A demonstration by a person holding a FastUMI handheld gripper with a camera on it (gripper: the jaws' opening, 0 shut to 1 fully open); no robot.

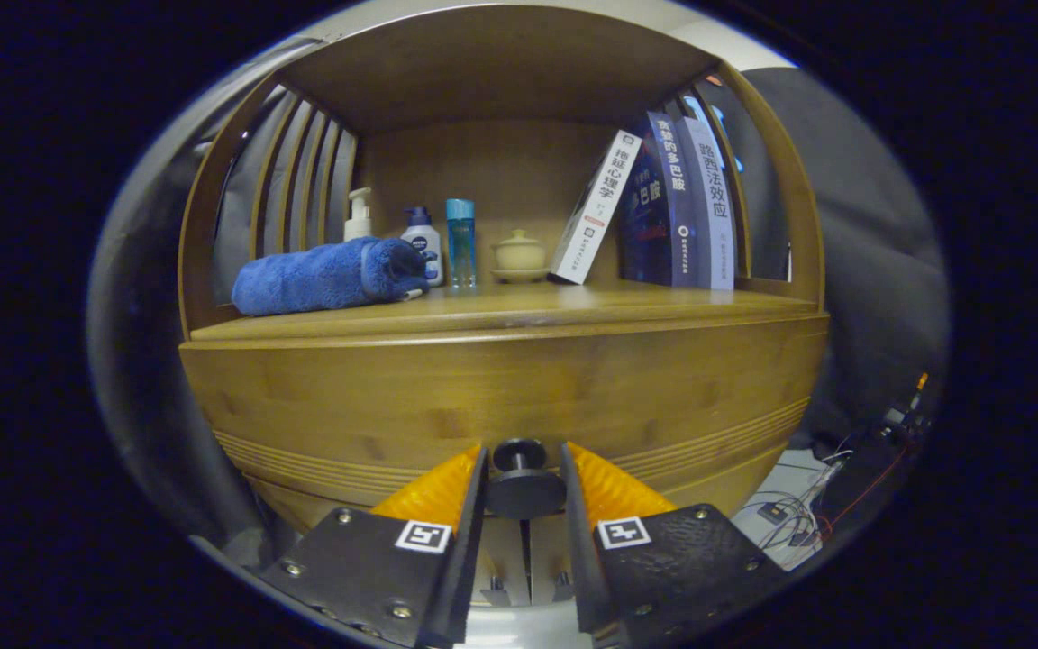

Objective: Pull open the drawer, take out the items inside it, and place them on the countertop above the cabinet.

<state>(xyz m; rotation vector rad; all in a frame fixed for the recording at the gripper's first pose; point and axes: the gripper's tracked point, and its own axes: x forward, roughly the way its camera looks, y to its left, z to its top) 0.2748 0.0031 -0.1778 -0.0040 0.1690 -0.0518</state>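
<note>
Drawer (pixel 501 397) closed, front flush below the countertop (pixel 519 311) of the wooden cabinet; contents hidden. Round dark knob (pixel 523 482) sits at the drawer front's lower middle, between the fingers of the gripper (pixel 523 478). Fingers stand close on either side of the knob; whether both actually press on it cannot be told. Judgement: knob is rigid, small and smooth, so a grip behind its head on the stem should hold best; drawer likely slides stiffly, wanting a straight pull. On the countertop: rolled blue towel (pixel 325 275) at left edge, bottles (pixel 429 243), lidded cup (pixel 519 254) mid-back, books (pixel 663 203) leaning at right.
</note>
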